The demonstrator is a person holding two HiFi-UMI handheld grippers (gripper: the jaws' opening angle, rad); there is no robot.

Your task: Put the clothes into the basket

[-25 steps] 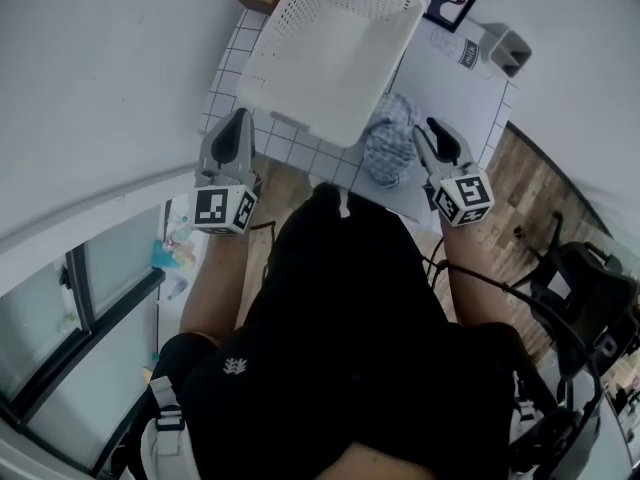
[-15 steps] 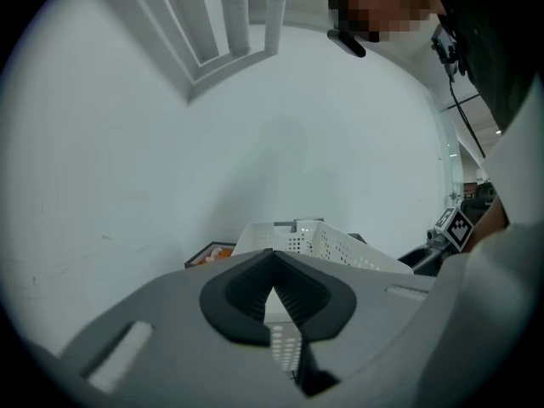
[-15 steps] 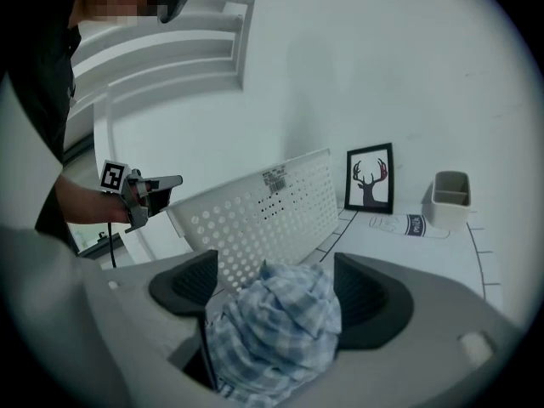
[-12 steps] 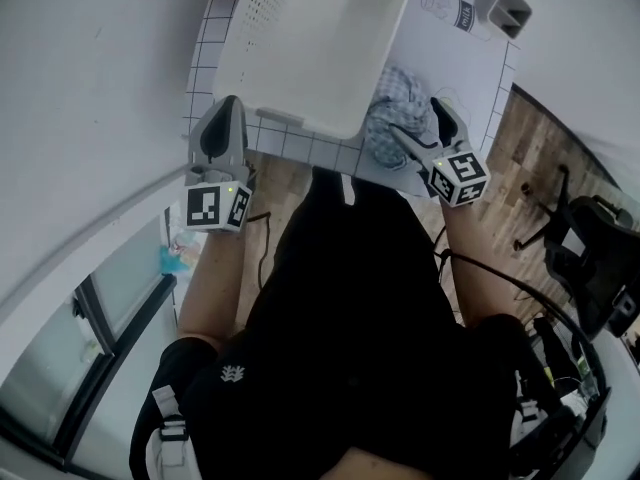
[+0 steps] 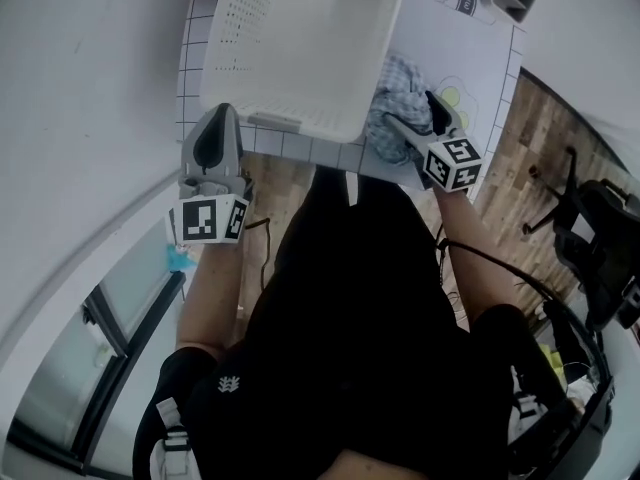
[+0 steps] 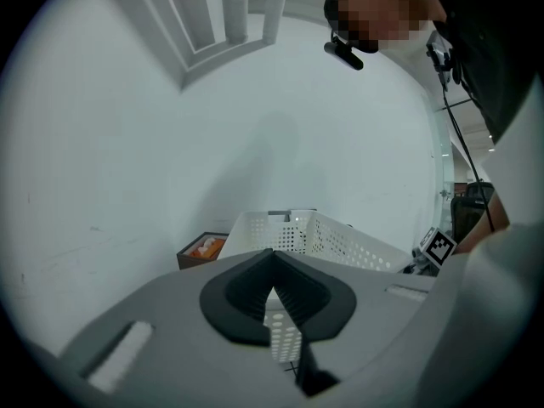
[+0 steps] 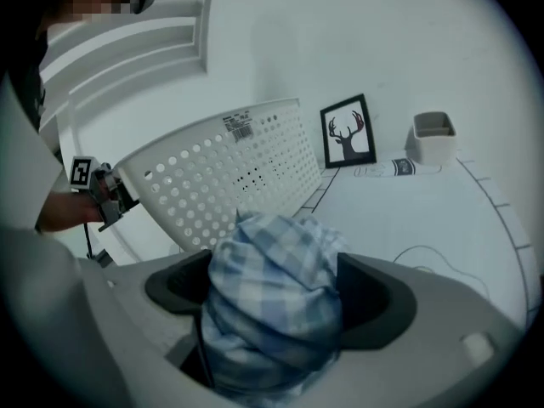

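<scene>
Straddling the crumpled blue-checked cloth [image 7: 272, 266], right tongs [image 5: 415, 116] had just been opening; left tongs [image 6: 272, 270] sat closed, empty; white perforated plastic basket [image 5: 245, 28] held nothing.

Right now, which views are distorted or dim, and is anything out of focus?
Head view: wide-angle bend, basket bright, the person's black top loses detail. Left gripper view: fisheye, black corners, even light. Right gripper view: fisheye too; the cloth near the lens looks slightly soft.

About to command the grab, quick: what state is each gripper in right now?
Left gripper: shut, holding nothing.
Right gripper: open, its jaws have just been opening; crumpled blue-and-white checked cloth sits between them, not clamped.
</scene>
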